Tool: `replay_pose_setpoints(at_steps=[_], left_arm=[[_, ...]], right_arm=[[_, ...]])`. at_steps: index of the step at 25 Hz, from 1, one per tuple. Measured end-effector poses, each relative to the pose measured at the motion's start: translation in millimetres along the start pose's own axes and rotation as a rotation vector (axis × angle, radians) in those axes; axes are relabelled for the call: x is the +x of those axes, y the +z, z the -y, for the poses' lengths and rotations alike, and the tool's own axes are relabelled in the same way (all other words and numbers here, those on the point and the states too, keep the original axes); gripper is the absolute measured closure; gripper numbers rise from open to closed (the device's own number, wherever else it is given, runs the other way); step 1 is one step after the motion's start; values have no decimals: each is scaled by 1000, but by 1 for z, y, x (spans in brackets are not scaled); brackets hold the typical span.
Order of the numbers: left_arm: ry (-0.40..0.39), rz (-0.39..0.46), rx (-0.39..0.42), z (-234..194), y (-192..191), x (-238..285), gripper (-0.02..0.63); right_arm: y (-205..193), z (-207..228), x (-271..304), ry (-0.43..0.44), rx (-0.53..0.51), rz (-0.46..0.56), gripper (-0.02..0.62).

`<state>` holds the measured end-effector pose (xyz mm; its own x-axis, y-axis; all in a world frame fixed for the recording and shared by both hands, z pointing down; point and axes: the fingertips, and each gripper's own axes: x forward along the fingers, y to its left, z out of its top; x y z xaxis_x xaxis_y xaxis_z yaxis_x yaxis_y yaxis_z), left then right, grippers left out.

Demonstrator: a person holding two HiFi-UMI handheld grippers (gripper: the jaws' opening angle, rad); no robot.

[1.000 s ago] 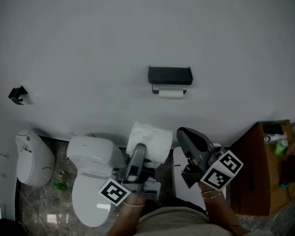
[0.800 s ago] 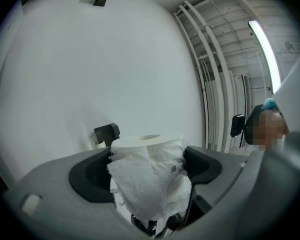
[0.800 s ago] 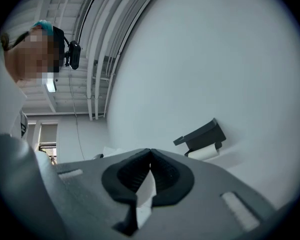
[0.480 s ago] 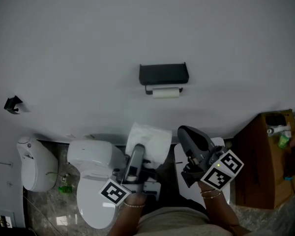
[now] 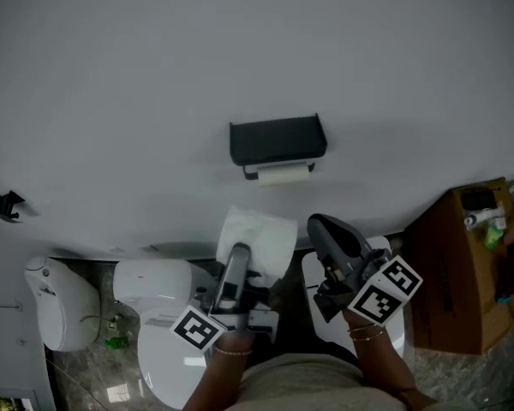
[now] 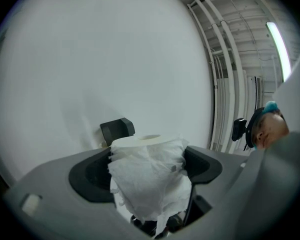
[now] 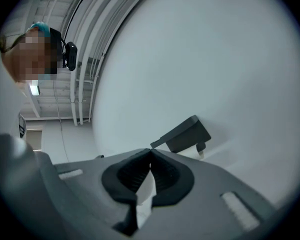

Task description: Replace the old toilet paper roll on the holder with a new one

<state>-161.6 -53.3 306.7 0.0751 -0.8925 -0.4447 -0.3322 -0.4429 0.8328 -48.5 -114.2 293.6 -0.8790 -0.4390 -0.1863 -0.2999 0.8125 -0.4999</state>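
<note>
The old roll [image 5: 283, 175] hung under the holder [image 5: 278, 139]; below were, from left, toilet [image 5: 154, 291], new roll [image 5: 257, 240], cabinet [image 5: 461, 268].

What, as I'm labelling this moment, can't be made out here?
- Old roll, head view: too small to judge paper left; holder shelf covers its top.
- New roll, left gripper view: lower end hidden behind left claw.
- Right claw, right gripper view: white sliver between shut jaws, unidentifiable.

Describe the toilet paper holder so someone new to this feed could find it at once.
Look at the big bare white wall above the toilet. About midway across it hangs the holder, a black box-shaped shelf with a thin white roll just beneath it. The only other wall fitting, a small black bracket far left, carries no paper.
</note>
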Motion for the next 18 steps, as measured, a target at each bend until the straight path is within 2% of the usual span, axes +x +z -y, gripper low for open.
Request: replay_pose_setpoints(at_steps=[6,13,15,18], left_arm=[[20,-23,-15,-26,12,18,175],[38,-58,-38,-53,21,33,175],[50,-66,-39,-61,23,34,175],[55,-69,-48,-71,26,36,175]], right_arm=[[-6,24,27,-60,7,19,597],[-21,52,49,-120,76,35,597],[-26,59,53,-139,112,44,572],[-29,72,56,-179,201,88,473]])
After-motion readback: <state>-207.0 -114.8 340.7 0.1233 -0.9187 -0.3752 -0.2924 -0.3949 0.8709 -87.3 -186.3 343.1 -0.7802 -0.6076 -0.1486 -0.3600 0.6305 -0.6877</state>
